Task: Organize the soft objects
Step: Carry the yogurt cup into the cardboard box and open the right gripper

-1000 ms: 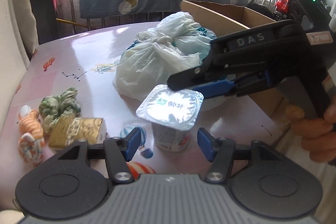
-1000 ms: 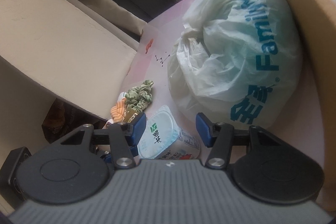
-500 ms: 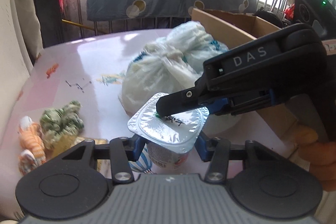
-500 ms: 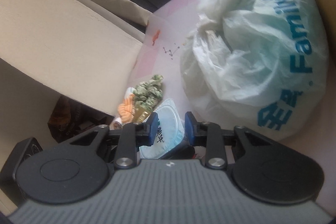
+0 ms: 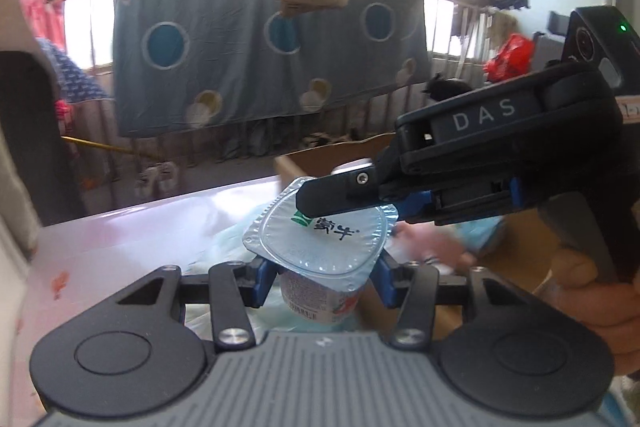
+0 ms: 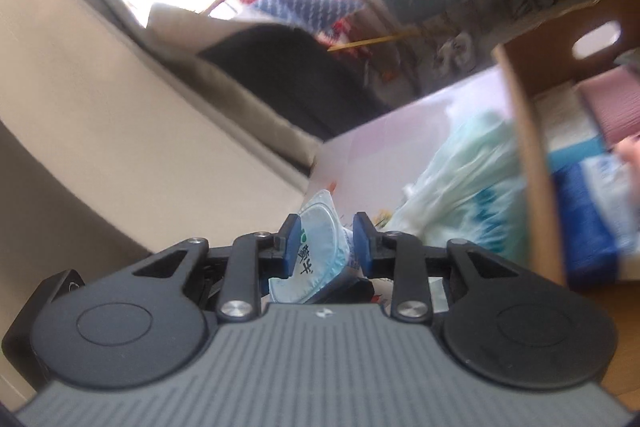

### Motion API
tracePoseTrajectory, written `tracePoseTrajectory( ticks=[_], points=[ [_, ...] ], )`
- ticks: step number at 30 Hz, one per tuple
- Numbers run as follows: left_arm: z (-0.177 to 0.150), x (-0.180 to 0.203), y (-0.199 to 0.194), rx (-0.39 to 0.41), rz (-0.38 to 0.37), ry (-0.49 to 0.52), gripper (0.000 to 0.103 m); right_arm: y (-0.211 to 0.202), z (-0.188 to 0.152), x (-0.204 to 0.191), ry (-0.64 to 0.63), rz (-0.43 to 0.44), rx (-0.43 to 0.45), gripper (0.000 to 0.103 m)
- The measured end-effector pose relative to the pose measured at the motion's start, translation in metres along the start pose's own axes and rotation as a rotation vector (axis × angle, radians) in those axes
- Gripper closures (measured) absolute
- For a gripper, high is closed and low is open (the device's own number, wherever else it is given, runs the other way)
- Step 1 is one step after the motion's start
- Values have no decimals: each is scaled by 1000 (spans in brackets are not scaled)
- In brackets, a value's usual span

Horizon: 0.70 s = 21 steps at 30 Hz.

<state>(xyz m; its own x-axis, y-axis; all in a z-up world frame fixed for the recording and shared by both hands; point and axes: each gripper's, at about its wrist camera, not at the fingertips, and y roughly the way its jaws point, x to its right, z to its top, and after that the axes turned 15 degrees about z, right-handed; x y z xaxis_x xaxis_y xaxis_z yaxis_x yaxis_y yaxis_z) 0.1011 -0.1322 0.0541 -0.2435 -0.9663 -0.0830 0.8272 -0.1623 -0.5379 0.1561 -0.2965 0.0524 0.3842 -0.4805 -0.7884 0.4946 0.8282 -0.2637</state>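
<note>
A yogurt cup with a silver foil lid is held in the air above the pink table. My left gripper is shut on the cup's body from both sides. My right gripper is shut on the cup from above, its blue pads clamping the lid and base; it shows in the left wrist view reaching in from the right. A white plastic bag lies on the table below, blurred.
An open cardboard box stands at the right with pink and blue soft packs inside. A blue sheet with circles hangs on a railing behind the table. A beige sofa is at the left.
Both grippers have closed on the yogurt cup and lifted it off the table. The views have tilted up, and the scrunchies and the gold pack have dropped out of sight.
</note>
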Motion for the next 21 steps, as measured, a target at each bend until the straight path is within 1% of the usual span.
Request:
tracePoseTrajectory(
  ticks=[2,4,7,10,13,16,18,19,21],
  points=[
    [9,23,10,-11,-56,9,52,-32,10,5,-1,-46,32,74],
    [13,47,23,-40,-110,22,52,-60,15,16,12,-99,55,74],
    [10,80,48,-111,-182,38,52,-99,14,40,57,-172,71,73],
    [5,103,72,-191,-236,61,52,-121,6,73,125,-214,77,73],
    [-1,117,94,-270,-257,78,52,-124,-2,104,195,-230,54,73],
    [-10,120,112,-346,-268,85,52,-121,-5,130,258,-230,12,73],
    [-10,119,123,-392,-282,83,52,-113,-6,144,288,-236,-23,73],
    [-11,119,125,-407,-285,82,52,-110,-6,150,298,-239,-42,73],
    [-12,121,126,-403,-279,98,52,-104,-6,158,315,-246,-75,72]
  ],
)
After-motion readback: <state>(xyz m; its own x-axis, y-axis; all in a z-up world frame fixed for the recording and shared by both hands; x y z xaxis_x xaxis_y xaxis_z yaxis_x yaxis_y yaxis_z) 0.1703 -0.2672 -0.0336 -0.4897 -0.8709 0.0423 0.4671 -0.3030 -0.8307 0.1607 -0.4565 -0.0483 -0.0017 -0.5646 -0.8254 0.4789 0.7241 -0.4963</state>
